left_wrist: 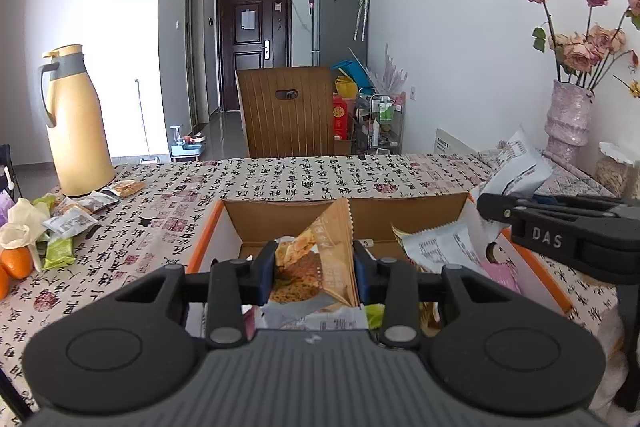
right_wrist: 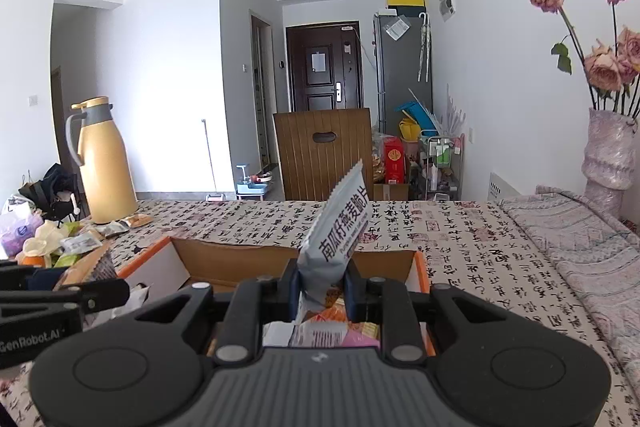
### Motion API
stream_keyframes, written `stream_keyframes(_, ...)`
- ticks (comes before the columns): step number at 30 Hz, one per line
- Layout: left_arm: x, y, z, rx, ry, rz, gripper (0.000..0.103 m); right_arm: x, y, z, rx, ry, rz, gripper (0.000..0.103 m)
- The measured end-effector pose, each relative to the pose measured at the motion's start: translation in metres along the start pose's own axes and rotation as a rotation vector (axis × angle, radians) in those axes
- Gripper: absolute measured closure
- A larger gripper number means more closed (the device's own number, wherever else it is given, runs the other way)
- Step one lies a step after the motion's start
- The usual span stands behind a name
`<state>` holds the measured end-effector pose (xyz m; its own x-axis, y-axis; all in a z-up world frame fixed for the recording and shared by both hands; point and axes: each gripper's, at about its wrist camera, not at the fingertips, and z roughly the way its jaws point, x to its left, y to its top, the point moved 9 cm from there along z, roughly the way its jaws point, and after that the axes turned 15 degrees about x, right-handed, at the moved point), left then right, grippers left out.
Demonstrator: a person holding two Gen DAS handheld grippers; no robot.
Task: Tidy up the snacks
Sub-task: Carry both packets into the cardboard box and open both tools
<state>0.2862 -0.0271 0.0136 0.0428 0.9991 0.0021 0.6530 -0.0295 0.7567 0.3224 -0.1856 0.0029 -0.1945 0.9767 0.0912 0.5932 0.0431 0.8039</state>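
Note:
My left gripper (left_wrist: 314, 273) is shut on a tan snack packet (left_wrist: 320, 263) with a biscuit picture, held above the near end of an open orange-edged cardboard box (left_wrist: 208, 227). Several packets lie inside the box. My right gripper (right_wrist: 322, 287) is shut on a grey-white snack packet (right_wrist: 334, 227) with black Chinese print, standing upright over the same box (right_wrist: 420, 267). The right gripper (left_wrist: 496, 207) shows from the side at the right of the left wrist view, with its grey-white packet (left_wrist: 516, 171). The left gripper (right_wrist: 100, 293) shows at the left edge of the right wrist view.
A yellow thermos jug (left_wrist: 76, 123) stands at the table's far left, with loose snack packets (left_wrist: 76, 219) and oranges (left_wrist: 16, 261) near it. A pink vase of dried roses (left_wrist: 568, 119) stands at the right. A wooden chair back (left_wrist: 286, 111) rises behind the calligraphy-print tablecloth (left_wrist: 320, 175).

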Motion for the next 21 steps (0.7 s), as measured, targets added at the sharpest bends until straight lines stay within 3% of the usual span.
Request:
stream_keyframes(10,0.013,-0.001,0.035,0.046,-0.007,-0.047,0.065,0.012,-0.005,0.032,0.034,0.02,-0.024,0.082)
stream_keyframes(17,0.016,-0.004,0.036,0.043,-0.016,-0.053,0.064,0.01,-0.011,0.035,0.051,0.034,-0.011,0.078)
stream_keyframes(18,0.017,-0.004,0.036,0.041,-0.016,-0.056,0.06,0.011,-0.012,0.035,0.05,0.034,-0.012,0.078)
stream_keyframes(20,0.018,-0.005,0.036,0.037,-0.013,-0.066,0.049,0.011,-0.013,0.034,0.05,0.042,-0.008,0.068)
stream_keyframes(21,0.02,-0.005,0.035,0.032,-0.007,-0.073,0.037,0.011,-0.013,0.034,0.049,0.044,-0.006,0.06)
